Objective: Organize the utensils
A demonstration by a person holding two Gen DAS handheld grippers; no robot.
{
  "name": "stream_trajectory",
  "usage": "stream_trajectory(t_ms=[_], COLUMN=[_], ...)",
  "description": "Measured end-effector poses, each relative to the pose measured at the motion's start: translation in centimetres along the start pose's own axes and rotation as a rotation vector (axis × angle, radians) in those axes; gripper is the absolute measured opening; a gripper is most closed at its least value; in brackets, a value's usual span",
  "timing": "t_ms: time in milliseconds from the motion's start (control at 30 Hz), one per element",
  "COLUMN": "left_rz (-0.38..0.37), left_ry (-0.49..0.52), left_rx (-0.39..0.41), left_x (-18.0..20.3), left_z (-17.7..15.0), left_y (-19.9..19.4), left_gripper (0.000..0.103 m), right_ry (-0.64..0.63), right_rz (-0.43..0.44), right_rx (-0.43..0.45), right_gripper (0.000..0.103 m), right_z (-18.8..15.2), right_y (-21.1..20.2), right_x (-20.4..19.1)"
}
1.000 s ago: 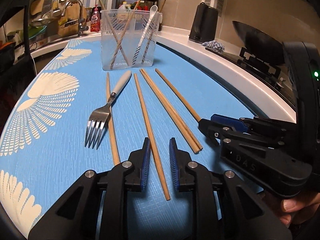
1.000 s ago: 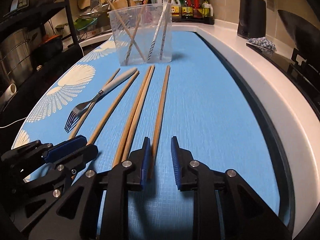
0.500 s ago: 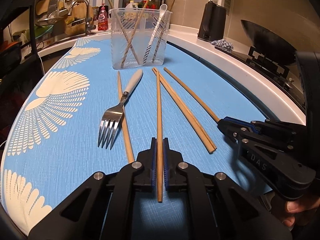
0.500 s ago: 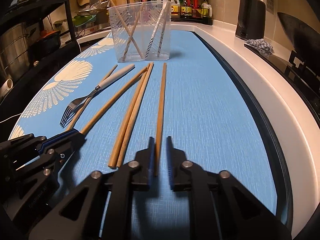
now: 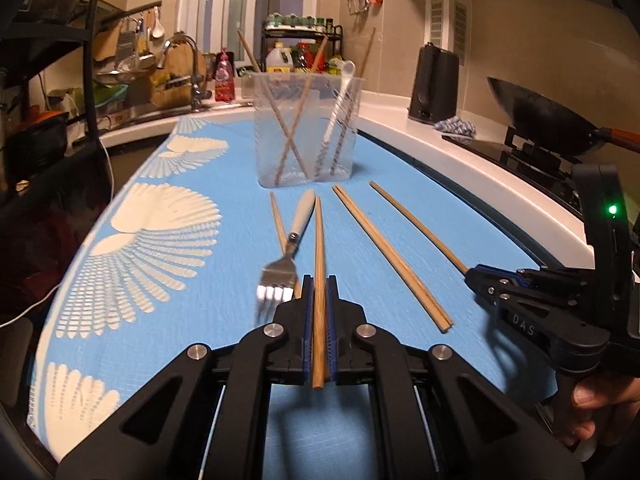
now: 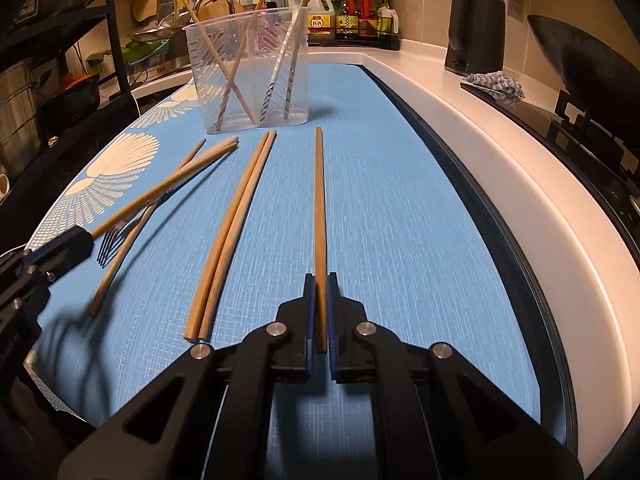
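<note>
Two grippers are each clamping one wooden chopstick near its butt end. The left gripper (image 5: 319,300) is pinching the left-hand chopstick (image 5: 319,240) between its blue pads, and the stick is running straight out toward 12 o'clock, its far end appearing raised above the mat and overlapping the fork (image 5: 286,256) just at its 9 o'clock side. The right gripper (image 6: 319,300) is closing tight on the right-hand chopstick (image 6: 319,200), which is likewise pointing toward 12 o'clock; whether its far tip is resting on the blue mat (image 6: 400,220) cannot be told.

The clear utensil holder (image 5: 306,128) is standing at 12 o'clock from the left gripper, directly on the line of the held stick. From the right gripper the same holder (image 6: 248,68) is sitting at about 11 o'clock, so that stick's axis is passing to the right of it. The left hand is judged the better aligned for a drop-in.

Both long axes are lying roughly level, whereas the holder is opening upward; the coming move is therefore judged to require tipping each stick toward vertical above the rim.

Three more chopsticks are lying loose on the mat: a touching pair (image 6: 236,220) between the grippers and a single one (image 5: 280,224) under the fork.
</note>
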State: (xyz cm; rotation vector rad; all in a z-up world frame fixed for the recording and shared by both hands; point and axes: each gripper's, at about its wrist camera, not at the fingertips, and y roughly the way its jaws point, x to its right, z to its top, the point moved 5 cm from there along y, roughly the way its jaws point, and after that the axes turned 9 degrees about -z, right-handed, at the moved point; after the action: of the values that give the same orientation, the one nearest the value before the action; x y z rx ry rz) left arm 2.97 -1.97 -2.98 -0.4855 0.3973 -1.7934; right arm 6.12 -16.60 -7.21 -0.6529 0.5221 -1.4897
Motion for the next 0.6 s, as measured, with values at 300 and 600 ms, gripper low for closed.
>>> stream_trajectory(t_ms=[300, 600], left_rz=[0.091, 0.160], left_ry=[-0.047, -0.106], left_rx=[0.051, 0.038], left_x=[-3.1, -5.7], left_z=[0.4, -0.2], left_y=[-1.1, -1.0], left_gripper=[0.006, 0.006], right_ry=[0.004, -0.012], right_rz=[0.008, 0.003], right_rx=[0.003, 0.009], right_gripper=[0.006, 0.007], right_z=[0.1, 0.1], right_y=[0.1, 0.1], right_x=[0.0, -0.2])
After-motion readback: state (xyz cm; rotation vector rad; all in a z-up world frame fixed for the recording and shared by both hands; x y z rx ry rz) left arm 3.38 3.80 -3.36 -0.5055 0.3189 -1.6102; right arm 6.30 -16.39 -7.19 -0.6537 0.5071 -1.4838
